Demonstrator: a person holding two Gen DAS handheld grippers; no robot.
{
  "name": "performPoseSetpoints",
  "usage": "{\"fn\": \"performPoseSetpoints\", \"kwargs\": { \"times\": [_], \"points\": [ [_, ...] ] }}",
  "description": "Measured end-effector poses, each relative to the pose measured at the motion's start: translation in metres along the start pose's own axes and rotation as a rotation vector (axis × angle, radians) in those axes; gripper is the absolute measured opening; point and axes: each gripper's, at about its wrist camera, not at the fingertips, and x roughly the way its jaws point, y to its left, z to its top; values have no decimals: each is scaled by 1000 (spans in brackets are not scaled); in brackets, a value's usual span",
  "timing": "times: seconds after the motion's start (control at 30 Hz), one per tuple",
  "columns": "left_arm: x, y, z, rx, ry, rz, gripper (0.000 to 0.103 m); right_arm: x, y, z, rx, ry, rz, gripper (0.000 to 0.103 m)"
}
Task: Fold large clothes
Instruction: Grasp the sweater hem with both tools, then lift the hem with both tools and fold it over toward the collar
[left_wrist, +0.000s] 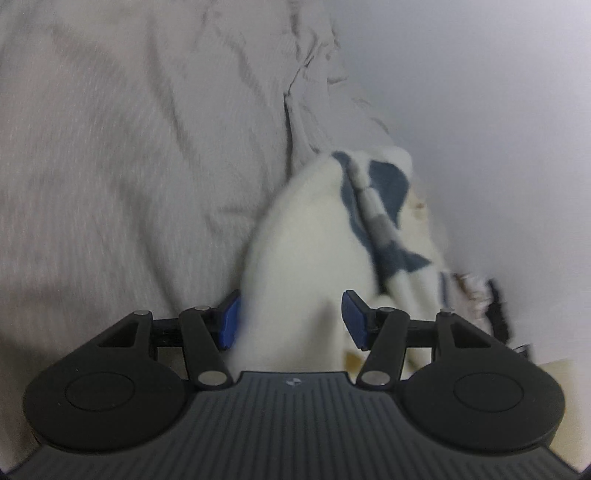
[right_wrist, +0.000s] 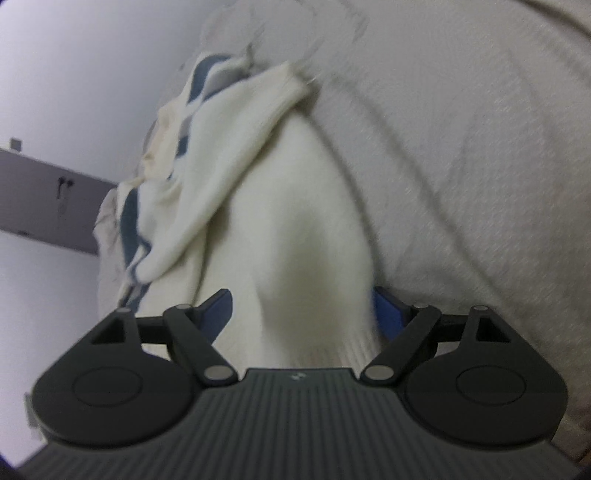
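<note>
Left claw (left_wrist: 291, 319): its blue pads (left_wrist: 354, 319) stood apart, with a fold of the cream sweater (left_wrist: 306, 240) running up between them; the left pad was partly hidden by the cloth, the right pad showed a sliver of gap, so I cannot tell whether it gripped the fold or merely straddled it.

Right claw (right_wrist: 303, 314): spread wide, a thick bunch of the cream sweater (right_wrist: 295, 221) filling the space between the pads (right_wrist: 388, 310); the knit pressed against both sides, yet a true grip could not be made out through the blur.

Sweater, left wrist view: a pale cream knit with blue-grey patches, rising from the claw as a rounded hump and tapering to a twisted, striped strand further off.

Sweater, right wrist view: the same cream knit with blue stripes along its left edge, a ribbed hem showing just above the claw body, and a folded cuff or hem lying at the far end.

Bed (left_wrist: 110, 166): covered in a light grey, creased sheet; the sweater lay along the bed's edge nearest the wall.

Wall (left_wrist: 498, 110): plain and pale, just beside the sweater on the right of the left wrist view, and on the left of the right wrist view.

Grey ledge (right_wrist: 48, 195): a dark band on the wall, well apart from the sweater.

Image sharpness: both views were motion-blurred.
</note>
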Motion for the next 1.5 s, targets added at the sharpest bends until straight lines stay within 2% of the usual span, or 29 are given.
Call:
{"fn": "performPoseSetpoints", "kwargs": {
  "times": [0.13, 0.27, 0.3, 0.37, 0.47, 0.57, 0.63, 0.67, 0.77, 0.8, 0.83, 0.87, 0.9, 0.97, 1.1, 1.23, 1.37, 1.5],
  "points": [
    [-12, 4, -7, -64, 42, -93, 62, -3, -1, -6, 57, 44, 151, 84],
    [-28, -2, -16, -69, 51, -206, 62, -15, 4, -6, 74, 27, 284, 84],
    [-31, -4, -19, -56, 52, -212, 62, -17, 5, -6, 81, 25, 318, 84],
    [-33, -10, -25, -24, 59, -167, 63, -20, 6, -6, 86, 22, 354, 84],
    [-27, -11, -36, -6, 105, -86, 63, -18, 7, -7, 74, 34, 303, 83],
    [-24, -16, -48, 50, 139, 11, 63, -9, 2, -10, 60, 65, 160, 83],
    [-26, -19, -53, 77, 135, 34, 63, -2, -3, -12, 64, 77, 75, 79],
    [-25, -20, -54, 82, 135, 41, 63, 0, -5, -13, 58, 75, 50, 74],
    [-20, -24, -61, 123, 161, 73, 61, 7, 4, -18, -8, 79, 4, 74],
    [-20, -26, -62, 136, 157, 86, 57, 9, 7, -20, -27, 80, -1, 76],
    [-18, -27, -62, 143, 156, 99, 48, 10, 10, -21, -39, 87, 4, 76],
    [-15, -29, -63, 146, 152, 117, 42, 9, 8, -22, -51, 100, 14, 69],
    [-15, -29, -63, 145, 146, 135, 31, 8, 6, -22, -56, 106, 21, 48],
    [-15, -27, -61, 130, 134, 128, 23, 5, 4, -22, -37, 110, 28, 19],
    [-29, -29, -58, 127, 95, 85, 16, -6, 11, -21, -70, 90, 69, 16],
    [-50, -33, -48, 102, 61, 5, 15, -31, 23, -13, -105, 48, 161, 15],
    [-72, -34, -39, 60, 39, -77, 14, -59, 37, -4, -156, 7, 205, 14],
    [-88, -52, -40, 131, 44, -82, 14, -85, 46, 5, -189, -24, 258, 14]
  ]
}}
